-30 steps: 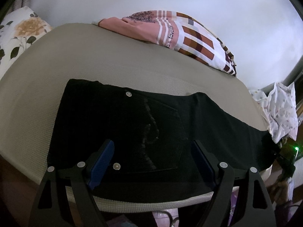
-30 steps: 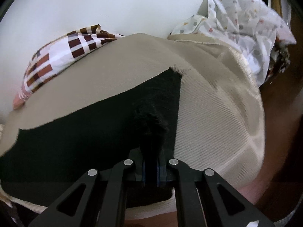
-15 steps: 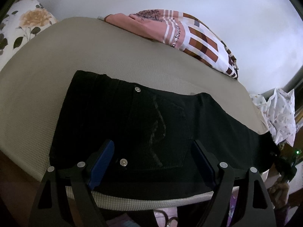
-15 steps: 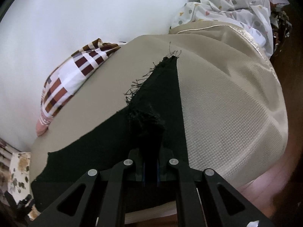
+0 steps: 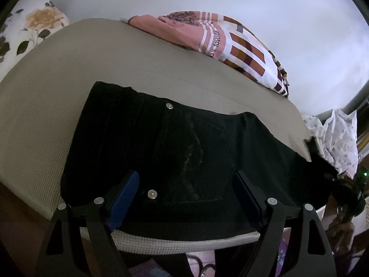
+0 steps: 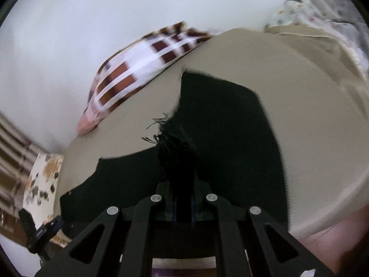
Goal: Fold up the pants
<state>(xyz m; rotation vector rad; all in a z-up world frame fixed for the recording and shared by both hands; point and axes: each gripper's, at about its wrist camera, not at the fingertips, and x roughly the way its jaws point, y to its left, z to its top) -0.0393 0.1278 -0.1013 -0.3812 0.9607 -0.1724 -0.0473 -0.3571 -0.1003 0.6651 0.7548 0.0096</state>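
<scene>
Black pants [image 5: 175, 152] lie flat on a beige mattress [image 5: 57, 87], waist end to the left, back pocket with metal rivets facing up. My left gripper [image 5: 184, 196] is open, its blue-padded fingers spread just above the pocket area near the mattress front edge. My right gripper [image 6: 183, 198] is shut on the frayed leg hem of the pants [image 6: 221, 120] and holds it lifted, the leg end folding back over the rest. In the left wrist view the lifted leg end shows at the far right.
A pink and brown-checked folded cloth [image 5: 219, 43] lies at the mattress back by the white wall. A floral pillow [image 5: 27, 27] is at the left. A dotted white sheet [image 5: 336, 138] is bunched at the right end. The floor lies below the front edge.
My right gripper has carried the leg hem up and leftward, toward the waist end, so the leg now doubles back. My left gripper shifted slightly forward over the pants and stays open.
</scene>
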